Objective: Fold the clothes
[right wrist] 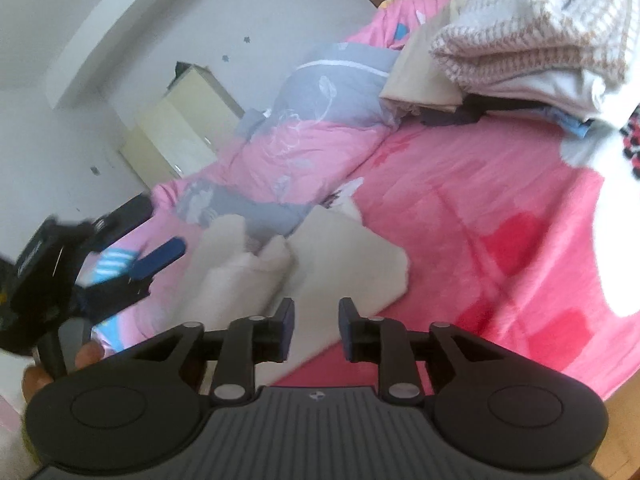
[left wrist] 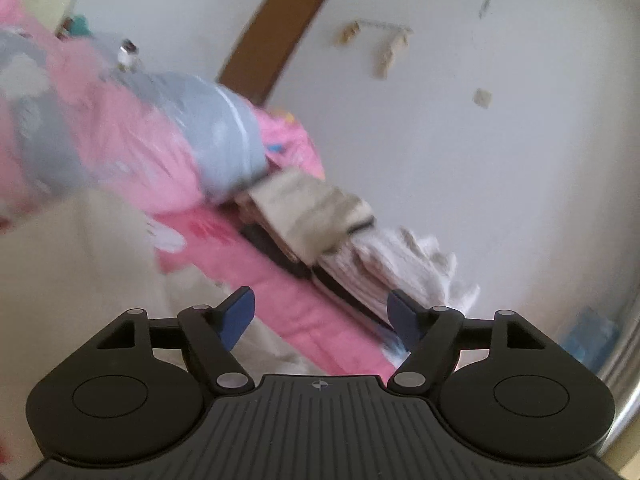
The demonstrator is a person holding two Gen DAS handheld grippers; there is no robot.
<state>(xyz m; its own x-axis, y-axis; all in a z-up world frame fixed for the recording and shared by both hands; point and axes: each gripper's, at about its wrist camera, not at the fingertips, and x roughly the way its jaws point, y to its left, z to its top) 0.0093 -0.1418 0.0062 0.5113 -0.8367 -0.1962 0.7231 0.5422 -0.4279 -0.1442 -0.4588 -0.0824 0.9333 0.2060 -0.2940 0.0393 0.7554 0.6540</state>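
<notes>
Ahead of my fingers is a white wall with a brown door. Left of them stands a cream cabinet.

Pink bedding, pale clothes, black-and-blue grippers.
The bed sheet was pink with red and white patches. The quilt was pink and grey, with a white stripe and faint white flower outlines. The cream garment lay plain in the near middle. In the far right pile, the knit top showed white with thin tan stripes. The right gripper and the left gripper were black with dark blue pads. The door was brown and the wall white.
</notes>
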